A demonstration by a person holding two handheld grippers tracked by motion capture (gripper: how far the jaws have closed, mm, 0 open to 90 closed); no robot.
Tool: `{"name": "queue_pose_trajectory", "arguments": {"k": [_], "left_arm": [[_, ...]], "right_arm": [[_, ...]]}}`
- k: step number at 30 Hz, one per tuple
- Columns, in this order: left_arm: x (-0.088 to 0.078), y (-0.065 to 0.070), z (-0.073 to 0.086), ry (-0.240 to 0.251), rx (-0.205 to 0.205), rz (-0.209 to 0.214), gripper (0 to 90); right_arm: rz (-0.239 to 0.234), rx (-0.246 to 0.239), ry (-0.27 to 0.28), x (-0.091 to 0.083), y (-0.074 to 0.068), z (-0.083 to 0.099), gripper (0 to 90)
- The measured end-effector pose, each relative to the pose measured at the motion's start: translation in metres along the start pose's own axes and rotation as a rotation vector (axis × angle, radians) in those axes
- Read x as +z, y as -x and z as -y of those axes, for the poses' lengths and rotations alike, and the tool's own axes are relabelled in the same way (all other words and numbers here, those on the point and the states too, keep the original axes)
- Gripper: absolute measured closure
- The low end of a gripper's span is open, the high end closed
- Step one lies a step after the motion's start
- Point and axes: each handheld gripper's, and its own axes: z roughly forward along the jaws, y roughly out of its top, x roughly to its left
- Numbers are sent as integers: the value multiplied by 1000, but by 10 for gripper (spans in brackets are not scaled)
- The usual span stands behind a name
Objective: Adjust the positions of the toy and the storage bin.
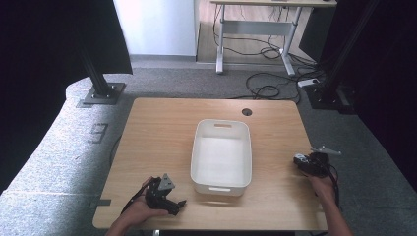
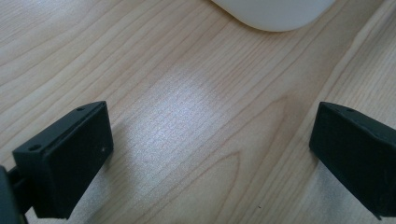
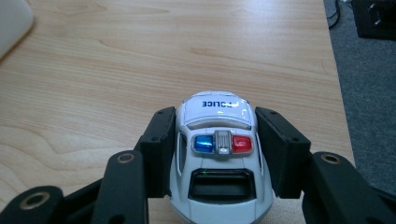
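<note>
Right gripper (image 3: 217,154) clamps toy police car (image 3: 219,158) at lower centre of its own view, near the table's right edge.
Judged step: carry car to white bin (image 1: 221,155), mid-frame in the high view; lift straight, keep the squeeze even on both doors. The high view blurs the car; the right gripper view gives roof lights and lettering. Left gripper (image 2: 210,154) spread wide, nothing between, over bare wood.

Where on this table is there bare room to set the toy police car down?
The white bin is empty inside. Bare wood lies left of it toward the table edge, behind it up to the round hole, and between the bin and the right gripper, shut on the toy police car. The near-left corner is crowded by the open left gripper.
</note>
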Motion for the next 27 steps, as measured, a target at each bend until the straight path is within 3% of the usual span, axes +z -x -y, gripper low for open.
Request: {"name": "queue_pose_trajectory", "arguments": {"k": [27], "left_arm": [[0,0,0,0,0,0,0]], "right_arm": [[-19,18,39,-14,-4,-5,503]]}}
